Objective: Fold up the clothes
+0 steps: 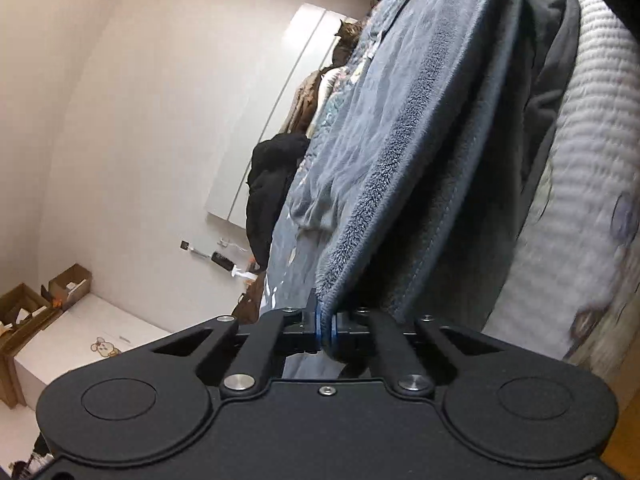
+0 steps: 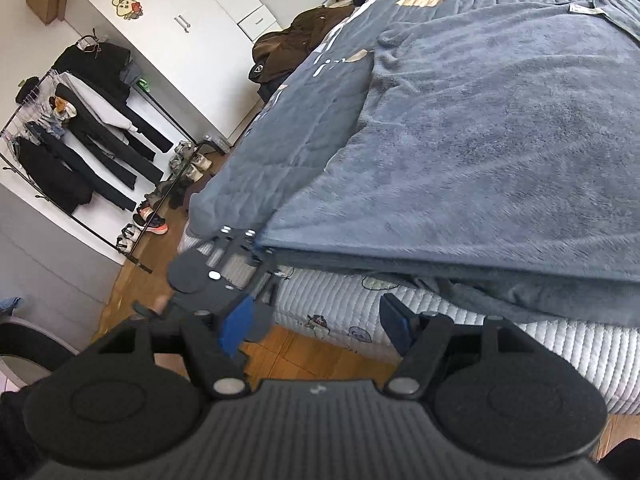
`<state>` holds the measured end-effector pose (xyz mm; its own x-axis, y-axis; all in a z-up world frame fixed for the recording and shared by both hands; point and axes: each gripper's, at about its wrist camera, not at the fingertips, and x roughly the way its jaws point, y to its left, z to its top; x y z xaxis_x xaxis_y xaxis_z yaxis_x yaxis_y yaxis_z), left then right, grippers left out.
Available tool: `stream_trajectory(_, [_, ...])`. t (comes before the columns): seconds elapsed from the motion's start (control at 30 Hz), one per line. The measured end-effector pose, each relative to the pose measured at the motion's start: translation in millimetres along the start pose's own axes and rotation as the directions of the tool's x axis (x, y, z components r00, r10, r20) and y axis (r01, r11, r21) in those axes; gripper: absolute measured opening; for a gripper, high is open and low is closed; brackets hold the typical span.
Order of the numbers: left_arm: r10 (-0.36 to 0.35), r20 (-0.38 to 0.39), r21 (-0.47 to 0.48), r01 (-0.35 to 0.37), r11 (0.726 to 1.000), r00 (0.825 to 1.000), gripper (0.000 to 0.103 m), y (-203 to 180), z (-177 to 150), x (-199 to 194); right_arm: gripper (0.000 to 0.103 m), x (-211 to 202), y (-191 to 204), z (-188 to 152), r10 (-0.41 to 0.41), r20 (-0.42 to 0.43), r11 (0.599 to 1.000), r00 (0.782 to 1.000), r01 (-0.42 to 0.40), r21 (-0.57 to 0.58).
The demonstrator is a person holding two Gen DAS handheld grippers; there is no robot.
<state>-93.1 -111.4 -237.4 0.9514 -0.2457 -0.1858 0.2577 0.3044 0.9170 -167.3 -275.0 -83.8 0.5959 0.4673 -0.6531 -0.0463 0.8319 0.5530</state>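
left gripper (image 1: 326, 326): jaws clamped tight, pads pinching fabric, pointing near level | right gripper (image 2: 316, 326): jaws spread wide, nothing between pads, tilted downward

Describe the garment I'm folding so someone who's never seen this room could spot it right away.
Find the bed with the white quilted mattress cover. On top of its blue-grey quilt lies the fleece garment, slate blue and plush. Unlike the quilt it is fuzzy and unpatterned, and the left gripper is clamped on its near corner.
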Motion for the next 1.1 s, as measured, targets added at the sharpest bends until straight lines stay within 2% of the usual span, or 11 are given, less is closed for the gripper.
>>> stream_trajectory(0.2, [-0.020, -0.038, 0.018, 0.021, 1.000, 0.999, 0.004, 15.9, -16.3, 6.1, 0.069, -0.6, -4.7, 2.8, 0.005, -0.005, 1.000, 1.000, -0.005, 0.012])
stream_trajectory(0.43, [-0.007, -0.097, 0.013, 0.009, 1.000, 0.995, 0.004, 31.9, -35.7, 16.9, 0.069, -7.5, -9.4, 5.8, -0.003, 0.011, 1.000, 1.000, 0.003, 0.017])
stream_trajectory(0.57, [-0.073, -0.138, 0.021, 0.077, 0.997, 0.988, 0.004, 23.6, -38.8, 32.9, 0.069, -8.6, -7.9, 4.9, 0.003, 0.012, 1.000, 1.000, -0.003, 0.010])
stream_trajectory(0.67, [-0.118, -0.174, 0.031, 0.126, 0.992, 0.978, 0.009, 4.7, -38.7, 28.6, 0.069, -10.8, -6.3, 4.5, 0.013, 0.011, 1.000, 1.000, -0.013, 0.002])
stream_trajectory(0.73, [-0.127, -0.200, 0.056, 0.140, 0.989, 0.972, 0.018, -7.1, -39.1, 20.9, 0.069, -13.4, -6.8, 4.2, 0.016, 0.012, 1.000, 1.000, -0.016, 0.000])
stream_trajectory(0.8, [-0.124, -0.207, 0.057, 0.139, 0.989, 0.970, 0.048, -10.0, -44.5, 7.5, 0.069, -17.9, -9.3, 5.3, 0.009, 0.020, 1.000, 1.000, -0.009, 0.003])
stream_trajectory(0.83, [-0.120, -0.207, 0.059, 0.135, 0.989, 0.971, 0.049, -10.8, -48.3, -0.1, 0.069, -21.2, -12.0, 5.1, 0.005, 0.026, 1.000, 1.000, -0.005, 0.009])
stream_trajectory(0.9, [-0.126, -0.231, 0.061, 0.143, 0.988, 0.965, 0.065, -9.6, -56.8, -13.9, 0.069, -29.1, -19.8, 3.2, -0.005, 0.039, 1.000, 0.999, 0.004, 0.025])
stream_trajectory(0.97, [-0.125, -0.231, 0.059, 0.142, 0.988, 0.965, 0.065, -5.0, -66.1, -25.8, 0.069, -36.7, -29.4, 1.0, -0.016, 0.053, 0.999, 0.998, 0.013, 0.049])
stream_trajectory(1.1, [-0.098, -0.180, 0.069, 0.112, 0.991, 0.979, 0.065, 2.3, -67.3, -47.2, 0.069, -46.5, -46.2, -3.9, -0.035, 0.073, 0.994, 0.997, 0.027, 0.101])
